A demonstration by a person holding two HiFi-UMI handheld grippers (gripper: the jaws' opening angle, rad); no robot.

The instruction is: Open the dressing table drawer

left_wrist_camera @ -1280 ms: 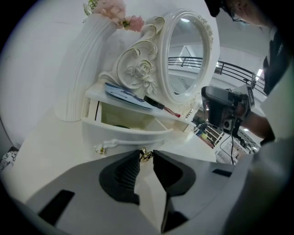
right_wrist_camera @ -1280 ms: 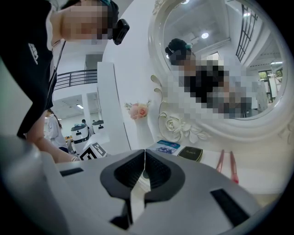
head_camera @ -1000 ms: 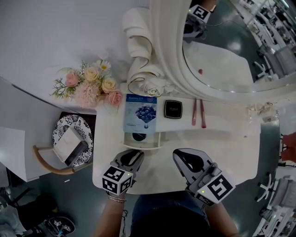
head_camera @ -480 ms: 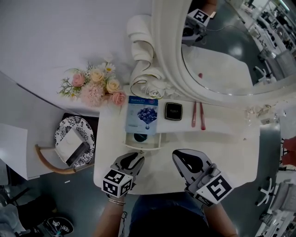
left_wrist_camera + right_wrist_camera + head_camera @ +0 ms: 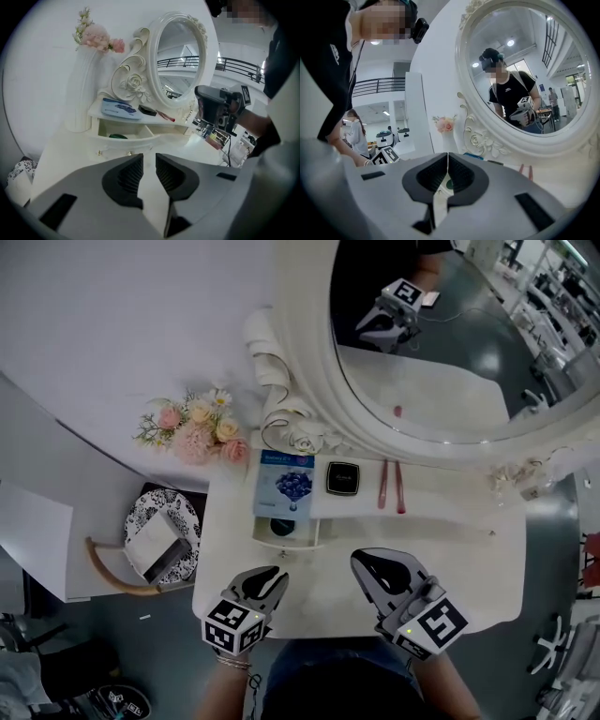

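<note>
Flowers in a tall white vase stand ahead of the left gripper's jaws and off to their left, at the far left corner of the white tabletop. The left gripper hovers over the near edge of the tabletop; its jaws have a narrow gap between the ribbed pads, are closing, and have nothing between them. Straight ahead of these jaws, and clearly apart from them, the drawer is pulled out from under the raised ledge, its curved front toward the jaws, with a dark round thing lying inside. On the ledge just beyond the drawer lies a blue packet. To its right, farther from the left jaws, sit a black compact and then two pink sticks, side by side. Behind the ledge rises the oval mirror in a carved white frame, reflecting the person and a gripper. The right gripper is held over the near edge of the tabletop to the right of the left one, the two well apart. Its jaws are closed tip to tip with nothing between them, and they point toward the ledge and the mirror frame, with the drawer ahead and to their left.
</note>
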